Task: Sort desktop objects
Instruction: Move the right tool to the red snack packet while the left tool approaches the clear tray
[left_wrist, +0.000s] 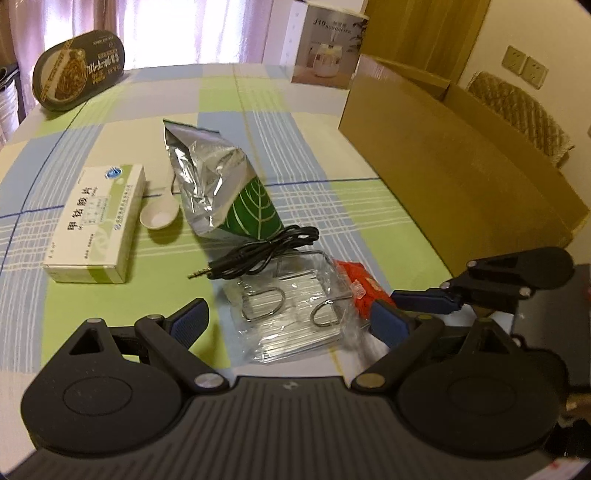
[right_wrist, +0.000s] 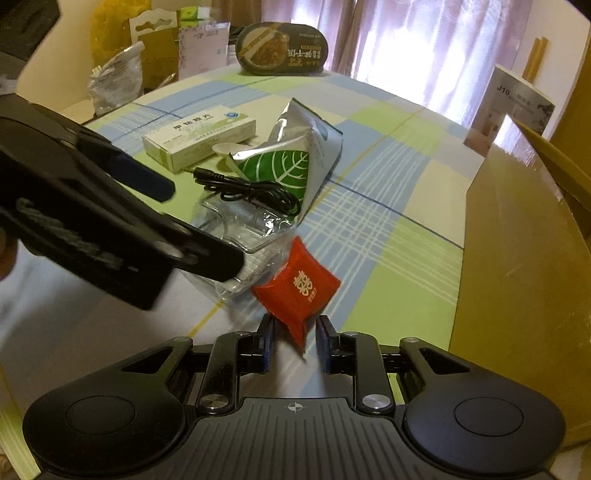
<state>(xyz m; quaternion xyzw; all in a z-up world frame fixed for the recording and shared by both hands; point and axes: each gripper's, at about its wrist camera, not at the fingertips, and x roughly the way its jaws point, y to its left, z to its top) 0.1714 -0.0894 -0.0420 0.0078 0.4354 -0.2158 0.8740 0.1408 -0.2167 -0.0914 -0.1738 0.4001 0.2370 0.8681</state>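
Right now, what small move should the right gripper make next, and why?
Probably close the right gripper: the red square packet with gold characters has its corner between the open fingers, not yet pinched. The left gripper is open over the clear plastic bag.

Centre of frame: cluster of foil bag (left_wrist: 218, 181), black cable (left_wrist: 266, 251), clear packet (left_wrist: 295, 314), medicine box (left_wrist: 96, 225), spoon (left_wrist: 160, 216). Right edge: cardboard box (left_wrist: 461, 166) walls off passage. Bare tablecloth (left_wrist: 325, 206) between cluster and box.
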